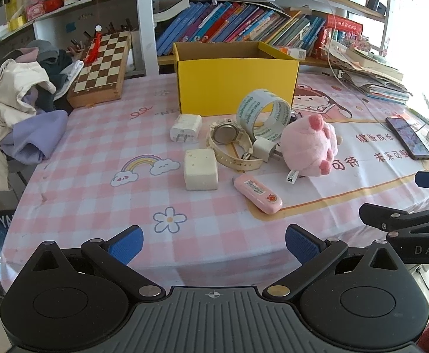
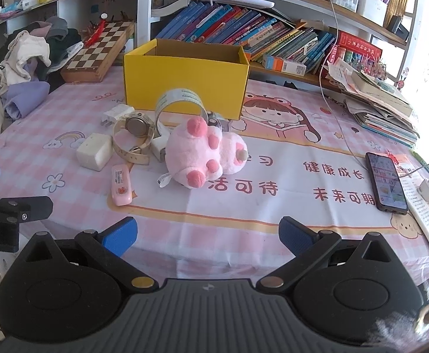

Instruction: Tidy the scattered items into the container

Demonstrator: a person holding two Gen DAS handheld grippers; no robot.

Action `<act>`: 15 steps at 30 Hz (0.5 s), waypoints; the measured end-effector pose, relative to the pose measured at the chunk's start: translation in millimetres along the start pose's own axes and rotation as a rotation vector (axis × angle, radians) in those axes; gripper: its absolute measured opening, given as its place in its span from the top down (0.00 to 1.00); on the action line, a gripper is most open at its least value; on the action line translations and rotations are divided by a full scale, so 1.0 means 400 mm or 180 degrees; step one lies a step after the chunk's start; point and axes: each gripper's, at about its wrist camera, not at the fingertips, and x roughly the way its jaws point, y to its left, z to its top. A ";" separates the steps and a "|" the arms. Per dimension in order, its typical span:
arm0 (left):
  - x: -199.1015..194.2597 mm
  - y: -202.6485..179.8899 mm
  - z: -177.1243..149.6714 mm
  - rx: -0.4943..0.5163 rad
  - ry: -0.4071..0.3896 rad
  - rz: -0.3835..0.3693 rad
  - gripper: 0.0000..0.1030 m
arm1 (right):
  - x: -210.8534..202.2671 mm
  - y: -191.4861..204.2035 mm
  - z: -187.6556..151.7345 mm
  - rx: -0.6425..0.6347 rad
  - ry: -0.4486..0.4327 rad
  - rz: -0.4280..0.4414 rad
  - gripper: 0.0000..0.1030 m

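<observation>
1. Grippers first: the left gripper (image 1: 214, 242) hung over the near edge of the table with its blue pads spread wide and nothing between them; the right gripper (image 2: 208, 234) hung just beside it, likewise spread and empty. Both faced the clutter squarely, probably so either could reach in.
2. Nearest the left gripper lay a pink flat stick-shaped gadget (image 1: 257, 194), flat on the checked tablecloth (image 1: 96, 182), well clear of its neighbours, so it looked an easy first pick.
3. Beyond it sat a cream block-shaped charger (image 1: 201, 169), and further back a white plug adapter (image 1: 185, 128) lying on its side with prongs towards the camera.
4. A cream wristwatch (image 1: 229, 141) lay face up, its strap touching a small white plug (image 1: 264, 148).
5. A pink plush pig (image 2: 202, 153) lay tipped over, feet towards the right gripper, a tag trailing from it.
6. A roll of clear tape (image 1: 263, 114) stood on edge just in front of the yellow cardboard box (image 1: 238, 85).
7. That box stood open at the top, ready to receive; its inside could not be seen. Nothing looked tidied yet.
</observation>
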 end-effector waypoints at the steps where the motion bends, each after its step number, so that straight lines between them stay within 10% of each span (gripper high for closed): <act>1: 0.000 0.001 0.000 -0.0002 -0.0001 -0.0001 0.00 | 0.000 0.000 0.000 0.0001 0.0002 -0.0001 0.00; 15: 0.004 0.011 0.002 -0.0020 0.0004 -0.0014 0.00 | 0.004 0.007 0.005 -0.0039 0.0002 -0.0001 0.00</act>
